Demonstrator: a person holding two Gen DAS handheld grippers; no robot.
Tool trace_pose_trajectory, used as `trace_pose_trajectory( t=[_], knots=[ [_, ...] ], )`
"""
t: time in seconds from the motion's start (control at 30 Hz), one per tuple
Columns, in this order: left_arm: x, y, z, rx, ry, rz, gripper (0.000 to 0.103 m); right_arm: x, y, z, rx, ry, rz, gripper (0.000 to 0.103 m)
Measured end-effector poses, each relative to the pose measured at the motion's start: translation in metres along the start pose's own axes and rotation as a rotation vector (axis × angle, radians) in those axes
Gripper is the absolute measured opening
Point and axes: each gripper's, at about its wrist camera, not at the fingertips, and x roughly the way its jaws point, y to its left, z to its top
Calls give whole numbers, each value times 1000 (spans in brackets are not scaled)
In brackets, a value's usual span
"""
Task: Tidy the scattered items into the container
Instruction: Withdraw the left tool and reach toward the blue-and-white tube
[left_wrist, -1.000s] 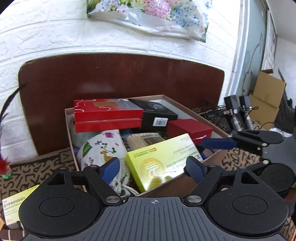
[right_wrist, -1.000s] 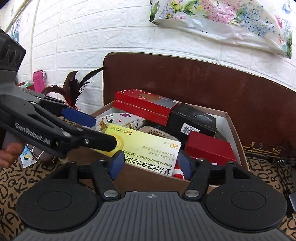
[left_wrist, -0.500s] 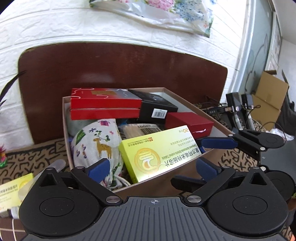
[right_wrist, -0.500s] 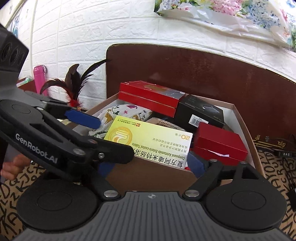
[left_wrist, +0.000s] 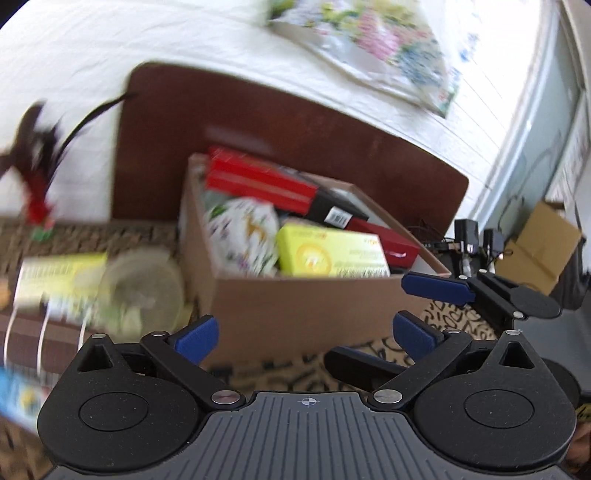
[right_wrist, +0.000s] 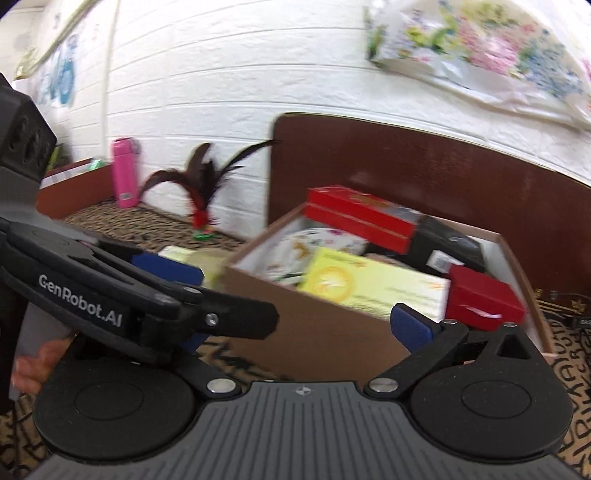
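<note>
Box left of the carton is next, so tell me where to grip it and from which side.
Judging through the blur: grip the yellow-green box across its narrow width near the middle, coming from above, since it seems to lie flat left of the cardboard carton. The left gripper is open and nearest.

Both grippers are matte black plastic: a ribbed grey-black body with a small crosshair mark, two round discs, and linkage arms pinned by silver screws. Blue pads line the fingertips (left_wrist: 197, 339). The left gripper (right_wrist: 162, 291), seen from the right wrist, bears white "GenRobot.AI" lettering
</note>
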Motion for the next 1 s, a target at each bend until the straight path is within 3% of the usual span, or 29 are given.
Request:
trace_pose_trajectory(
  t=[0.17, 0.5, 1.0],
  knots=[
    [-25, 20, -29, -116, 20, 18, 103, -5, 39, -10, -20, 6, 66, 102],
    [-72, 35, -62, -157, -15, 50, 103, -15, 101, -27, 25, 48, 200, 103],
    [-135, 123, -111, -314, -58, 242, 103, 6, 178, -44, 23, 160, 284, 103]
  ],
)
